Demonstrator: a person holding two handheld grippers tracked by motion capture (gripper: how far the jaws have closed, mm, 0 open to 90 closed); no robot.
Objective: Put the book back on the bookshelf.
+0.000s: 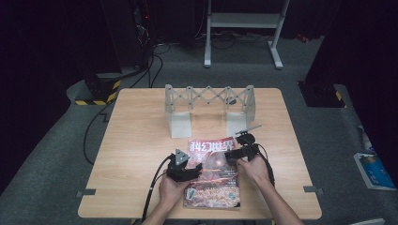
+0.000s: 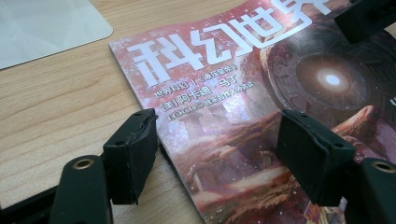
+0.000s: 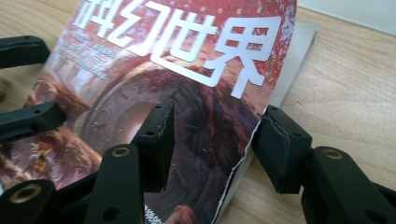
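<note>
The left gripper (image 1: 193,167) is held with its jaws spread across the spine edge of the magazine (image 1: 212,173), one jaw on the bare table (image 1: 136,140) just beside that edge and the other over the cover. The magazine lies flat between the two grippers, below a white folding rack (image 1: 209,108) at the far side. The right gripper (image 1: 230,154) is spread astride the opposite edge, where the cover is seen lifted and curled, one jaw above it and one outside it.
</note>
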